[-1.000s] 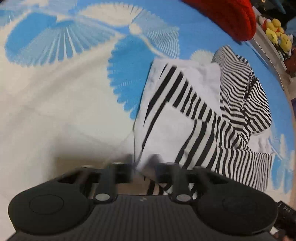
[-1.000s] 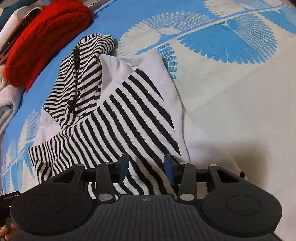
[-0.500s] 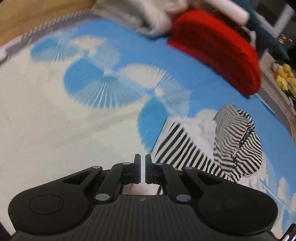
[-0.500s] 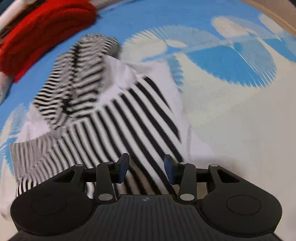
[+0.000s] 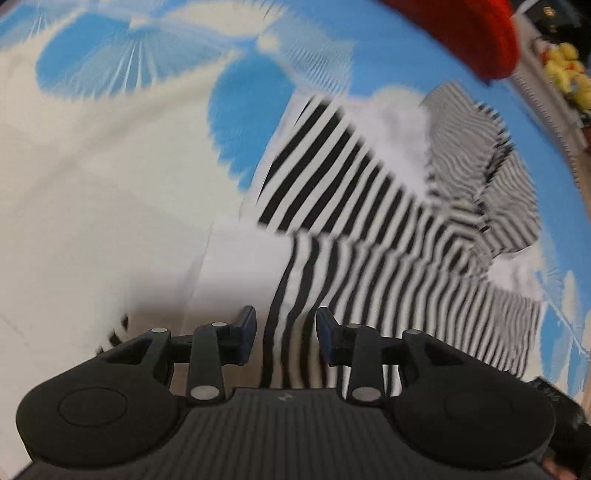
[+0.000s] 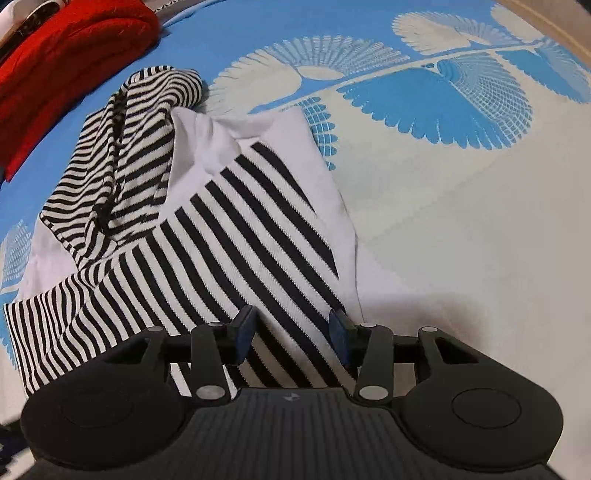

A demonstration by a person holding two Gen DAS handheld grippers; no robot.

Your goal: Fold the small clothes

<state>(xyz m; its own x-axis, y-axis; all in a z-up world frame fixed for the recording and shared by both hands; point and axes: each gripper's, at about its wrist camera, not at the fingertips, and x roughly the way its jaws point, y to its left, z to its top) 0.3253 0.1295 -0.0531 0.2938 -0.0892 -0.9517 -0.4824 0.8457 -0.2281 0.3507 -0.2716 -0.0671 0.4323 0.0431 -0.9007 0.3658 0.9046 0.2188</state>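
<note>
A small black-and-white striped garment [image 6: 236, 229] with white panels lies rumpled on a blue and cream patterned cloth [image 6: 461, 206]; its fine-striped part is bunched at the far side. It also shows, blurred, in the left wrist view [image 5: 369, 221]. My left gripper [image 5: 286, 334] is open, low over the garment's near edge, with striped fabric between its fingers. My right gripper [image 6: 291, 332] is open, low over the wide-striped panel near its right edge.
A red knitted garment [image 6: 62, 59] lies beyond the striped one, also at the top of the left wrist view [image 5: 480, 33]. Yellow soft toys [image 5: 569, 70] sit past the cloth's edge. A wooden floor edge [image 6: 554, 22] runs at the far right.
My left gripper was shut half a second ago and is now open, and has dropped lower over the garment's near edge. My right gripper stays open and has shifted only slightly.
</note>
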